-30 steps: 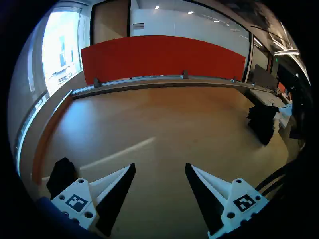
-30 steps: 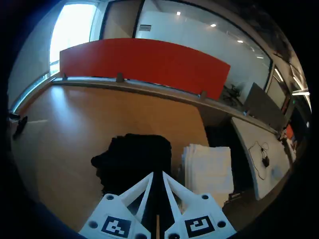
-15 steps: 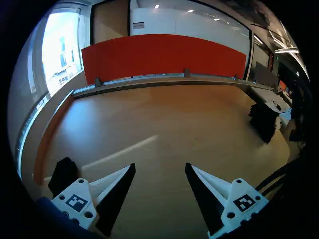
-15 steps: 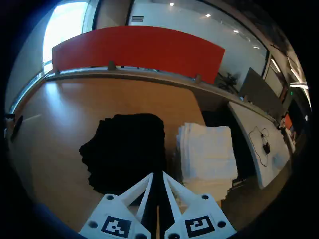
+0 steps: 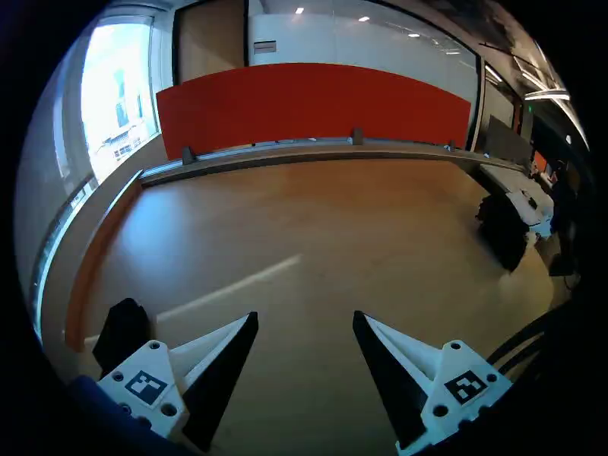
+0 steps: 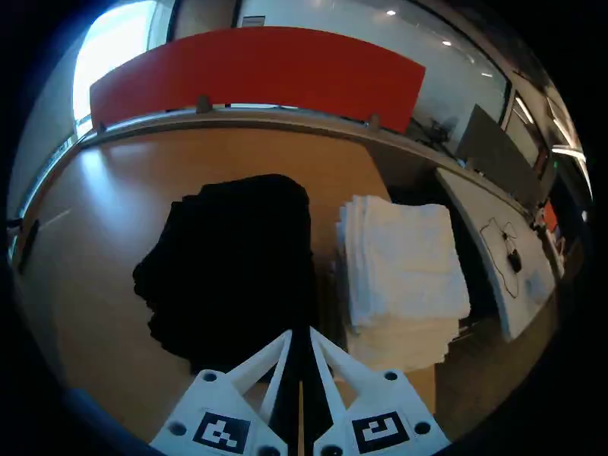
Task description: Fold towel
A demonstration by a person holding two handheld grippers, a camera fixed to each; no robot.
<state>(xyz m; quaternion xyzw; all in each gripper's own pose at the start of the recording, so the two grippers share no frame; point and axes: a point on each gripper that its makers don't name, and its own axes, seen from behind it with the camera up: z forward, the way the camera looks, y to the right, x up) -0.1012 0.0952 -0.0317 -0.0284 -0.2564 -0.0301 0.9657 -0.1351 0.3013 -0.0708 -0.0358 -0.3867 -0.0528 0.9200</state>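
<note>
A pile of black towels (image 6: 228, 266) lies on the wooden table (image 6: 99, 228), with a stack of folded white towels (image 6: 403, 266) just to its right. My right gripper (image 6: 301, 333) hovers over the near edge of the black pile, its fingers shut with only a thin slit between them. Nothing is visibly pinched. In the left gripper view, my left gripper (image 5: 304, 315) stands open over bare table (image 5: 304, 228). The black pile (image 5: 505, 232) and the white stack (image 5: 532, 205) sit far off at its right edge.
A red divider panel (image 5: 311, 102) runs along the table's far edge. A small black object (image 5: 125, 330) lies by my left gripper's left finger. A neighbouring white desk (image 6: 501, 258) with a cable stands right of the towels. A window (image 5: 114, 99) is at the left.
The right gripper has come closer over the two towel piles, which now look larger and sit higher in its view. The left gripper has barely moved.
</note>
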